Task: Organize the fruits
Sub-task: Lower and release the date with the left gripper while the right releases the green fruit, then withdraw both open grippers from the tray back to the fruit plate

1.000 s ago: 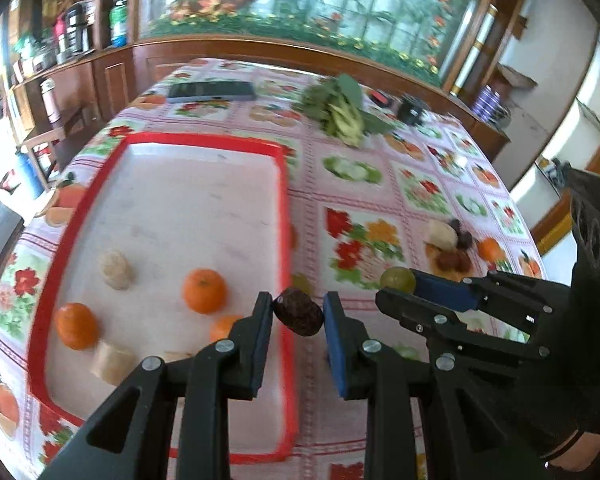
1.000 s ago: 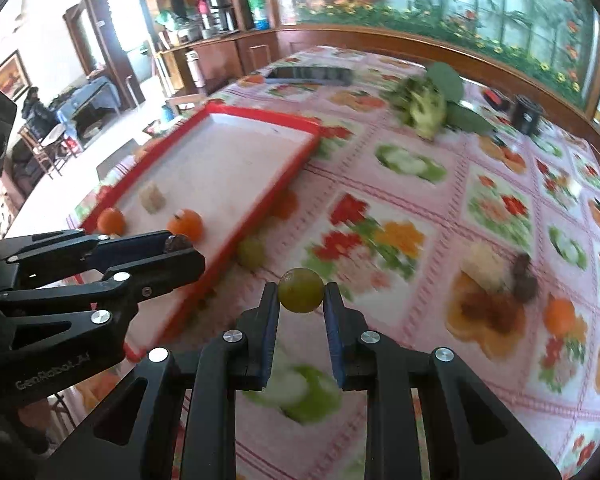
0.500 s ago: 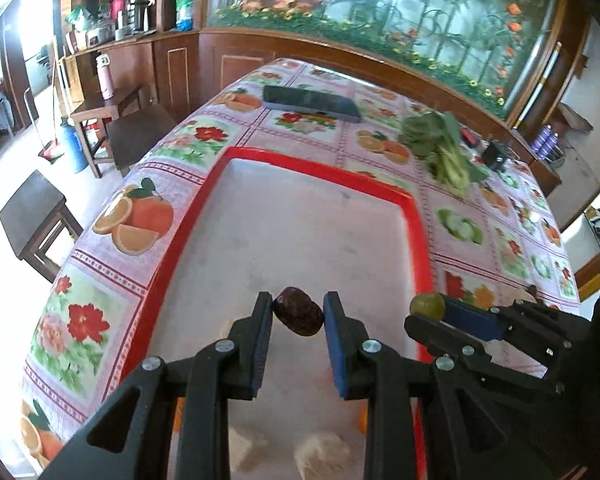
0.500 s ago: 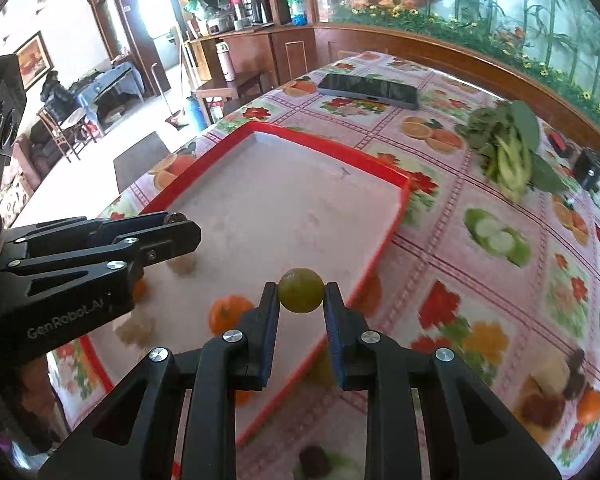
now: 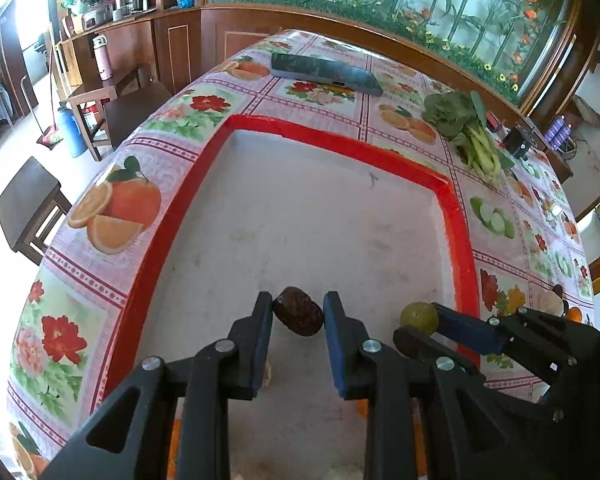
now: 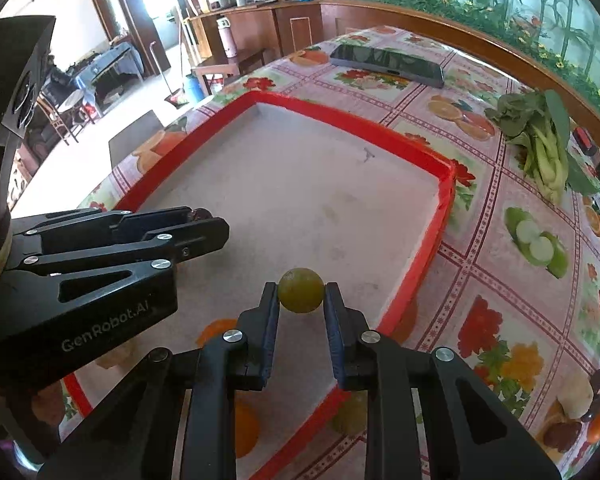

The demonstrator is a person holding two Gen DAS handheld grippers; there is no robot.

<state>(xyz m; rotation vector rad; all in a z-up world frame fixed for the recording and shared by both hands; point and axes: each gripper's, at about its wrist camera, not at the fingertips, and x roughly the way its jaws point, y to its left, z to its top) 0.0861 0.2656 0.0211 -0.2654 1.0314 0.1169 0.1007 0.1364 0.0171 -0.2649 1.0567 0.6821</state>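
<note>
My left gripper [image 5: 298, 316] is shut on a dark brown date-like fruit [image 5: 299, 317] and holds it above the white floor of the red-rimmed tray [image 5: 458, 216]. My right gripper [image 6: 301, 300] is shut on a small green round fruit [image 6: 301, 290], also over the tray [image 6: 436, 224], to the right of the left gripper [image 6: 204, 228]. The green fruit also shows in the left wrist view [image 5: 419, 317]. Oranges [image 6: 216, 330] lie on the tray's near end, partly hidden by the fingers. More fruits [image 6: 580, 412] lie on the tablecloth at the right.
A phone [image 5: 326, 74] lies on the far side of the table beyond the tray. Leafy greens [image 5: 472, 132] lie at the back right. A green fruit [image 6: 350, 416] sits on the cloth just outside the tray's right rim. Stools and chairs [image 5: 32, 208] stand left of the table.
Both grippers have moved forward over the tray toward its far end, each still holding its fruit. The oranges have slipped back under the fingers.
</note>
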